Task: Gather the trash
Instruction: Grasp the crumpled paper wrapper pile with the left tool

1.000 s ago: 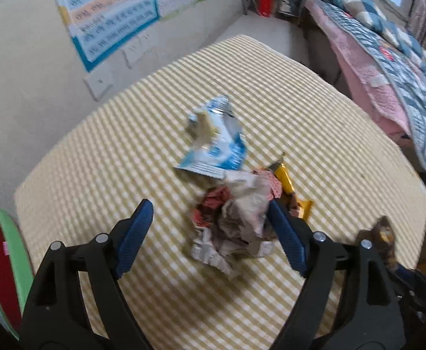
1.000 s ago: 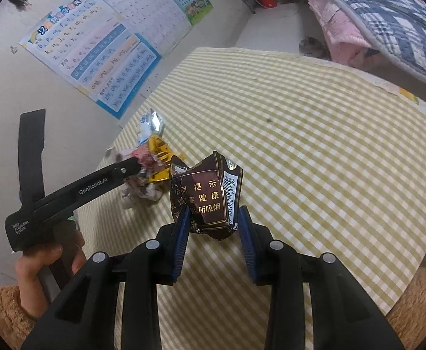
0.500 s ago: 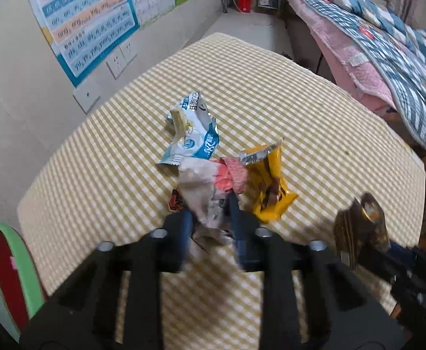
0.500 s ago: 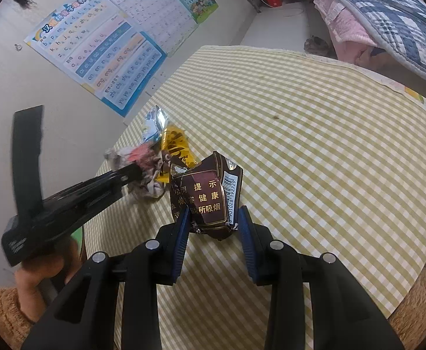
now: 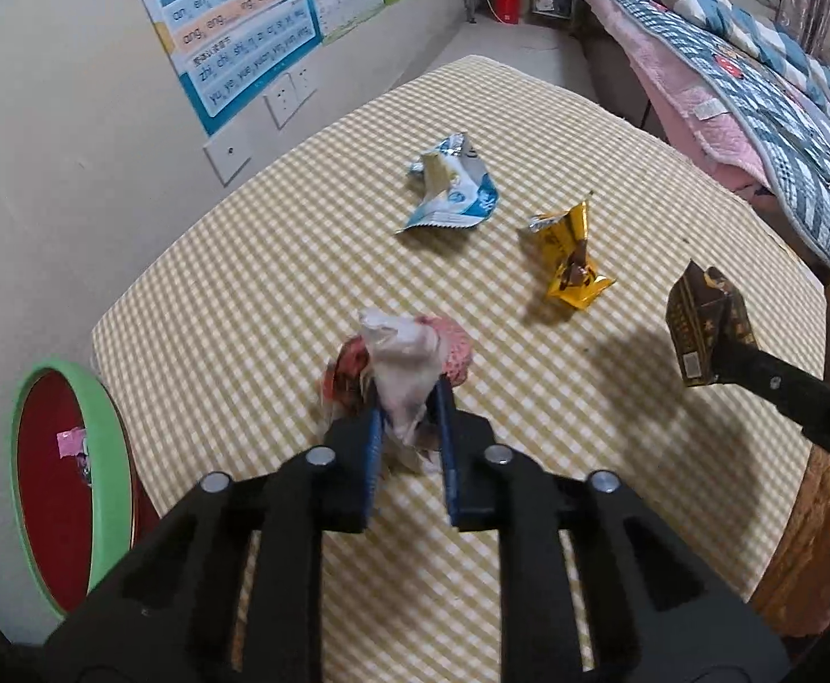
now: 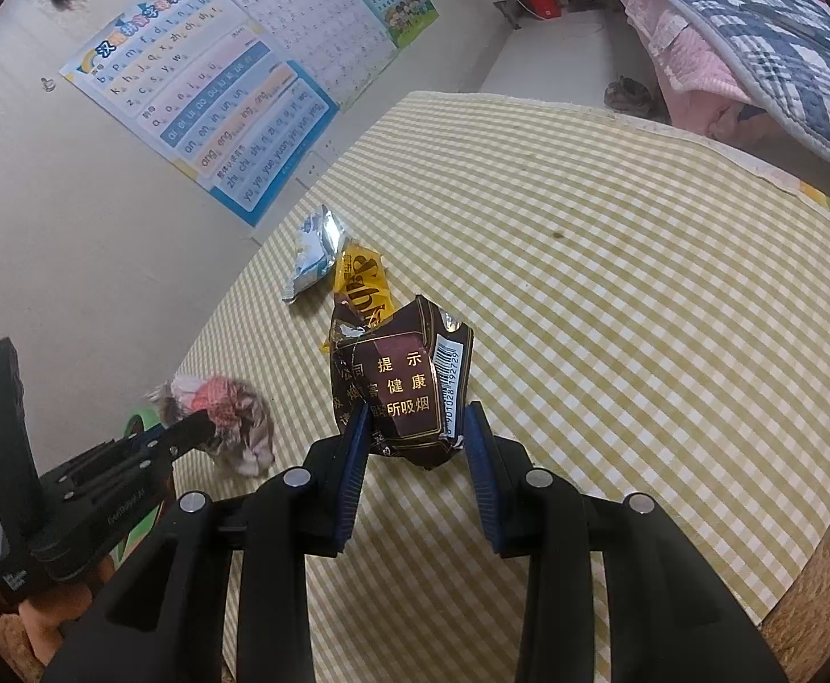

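Left wrist view: a crumpled wad (image 5: 400,367) is pinched by the left gripper (image 5: 409,427) (jaws easing apart) above the checked table (image 5: 244,296). Right wrist view: a crushed brown pack (image 6: 400,387) is clamped by the right gripper (image 6: 417,444), narrowly parted.

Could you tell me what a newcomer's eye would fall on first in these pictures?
Probably the two grippers with trash between their blue pads: the left gripper pinches a crumpled wad above the checked table, and the right gripper holds a crushed brown pack. Behind them, a blue wrapper and a yellow wrapper lie on the cloth.
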